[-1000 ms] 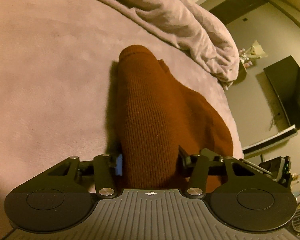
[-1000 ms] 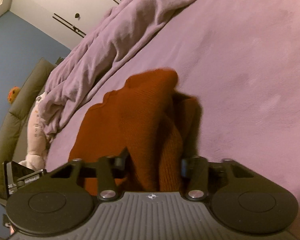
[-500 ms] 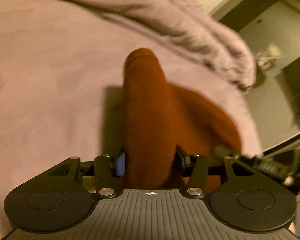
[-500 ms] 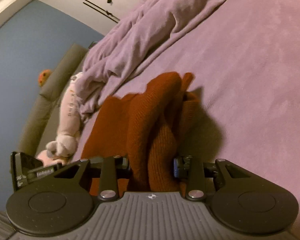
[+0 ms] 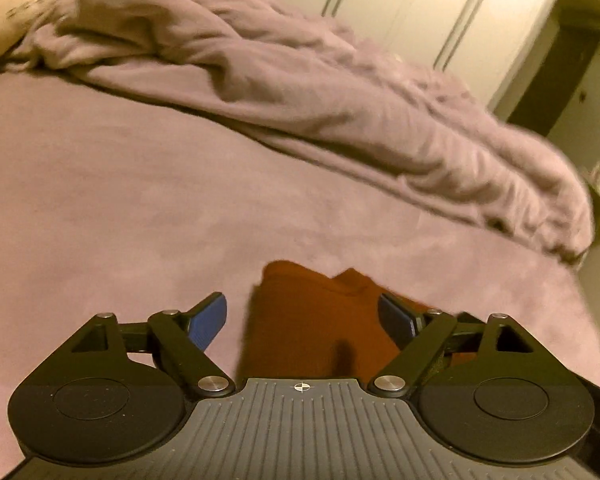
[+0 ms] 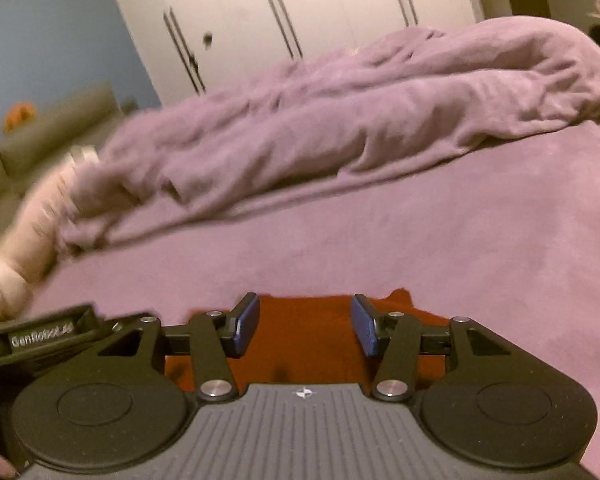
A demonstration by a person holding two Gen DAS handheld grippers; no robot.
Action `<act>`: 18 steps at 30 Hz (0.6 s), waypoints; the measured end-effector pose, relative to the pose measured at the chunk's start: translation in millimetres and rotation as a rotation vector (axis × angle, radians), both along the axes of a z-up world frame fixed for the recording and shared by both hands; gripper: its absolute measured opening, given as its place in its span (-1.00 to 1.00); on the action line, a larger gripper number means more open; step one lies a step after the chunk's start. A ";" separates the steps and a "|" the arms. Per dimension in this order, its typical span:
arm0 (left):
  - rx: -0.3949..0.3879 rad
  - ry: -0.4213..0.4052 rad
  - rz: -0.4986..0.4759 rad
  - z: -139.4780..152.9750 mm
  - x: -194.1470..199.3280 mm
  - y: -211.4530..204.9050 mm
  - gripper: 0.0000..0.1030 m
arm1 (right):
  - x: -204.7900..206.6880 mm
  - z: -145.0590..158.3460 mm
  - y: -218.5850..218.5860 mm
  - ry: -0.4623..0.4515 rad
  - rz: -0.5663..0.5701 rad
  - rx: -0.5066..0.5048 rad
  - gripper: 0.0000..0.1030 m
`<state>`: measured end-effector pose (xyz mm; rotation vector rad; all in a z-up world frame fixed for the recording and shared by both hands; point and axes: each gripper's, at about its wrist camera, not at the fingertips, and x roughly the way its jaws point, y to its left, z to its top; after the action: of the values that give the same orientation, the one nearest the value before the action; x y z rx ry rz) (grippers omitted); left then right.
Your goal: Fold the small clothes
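A rust-brown knitted garment (image 5: 312, 320) lies flat on the purple bed cover (image 5: 120, 208), low in the left wrist view, partly hidden by the gripper body. My left gripper (image 5: 304, 320) is open, its blue pads (image 5: 210, 318) spread wide over the garment and holding nothing. In the right wrist view the same garment (image 6: 304, 332) lies under my right gripper (image 6: 304, 326), which is open with its blue pads (image 6: 246, 322) apart and empty. The other gripper's body (image 6: 40, 334) shows at the left edge.
A bunched purple blanket (image 5: 300, 92) lies across the far side of the bed and also shows in the right wrist view (image 6: 340, 120). A pale soft toy (image 6: 24, 236) lies at the left. White wardrobe doors (image 6: 300, 12) stand behind.
Both grippers have opened and let go of the brown garment, which has dropped flat onto the bed. Both views have tilted up toward the blanket and wardrobe.
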<state>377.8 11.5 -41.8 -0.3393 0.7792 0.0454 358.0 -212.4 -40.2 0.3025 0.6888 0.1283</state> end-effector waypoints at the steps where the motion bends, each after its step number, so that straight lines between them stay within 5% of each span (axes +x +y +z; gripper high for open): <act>1: 0.037 0.023 0.009 -8.5 8.3 -6.2 0.70 | 6.2 -7.3 2.9 0.020 0.005 -0.013 -0.03; 3: 0.098 0.057 -0.007 -26.1 16.2 -12.6 0.70 | 15.2 -21.1 6.6 0.054 0.012 -0.094 -0.03; 6: 0.063 0.138 -0.030 -46.5 26.4 -12.6 0.78 | 22.0 -43.1 4.0 0.096 -0.002 -0.230 -0.02; 10: 0.134 0.144 -0.014 -55.5 33.9 -23.1 0.96 | 30.5 -56.7 -0.5 0.088 -0.005 -0.232 0.06; 13: 0.103 0.144 0.002 -56.5 31.1 -17.0 0.98 | 32.7 -60.6 1.0 0.086 -0.022 -0.256 0.09; 18: 0.133 0.152 -0.068 -30.6 -0.2 -11.2 0.96 | 5.7 -36.6 -1.1 0.085 -0.006 -0.237 0.14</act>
<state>377.6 0.3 -72.4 -0.1844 0.9331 0.0589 363.7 -213.4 -76.8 0.0833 0.7792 0.0276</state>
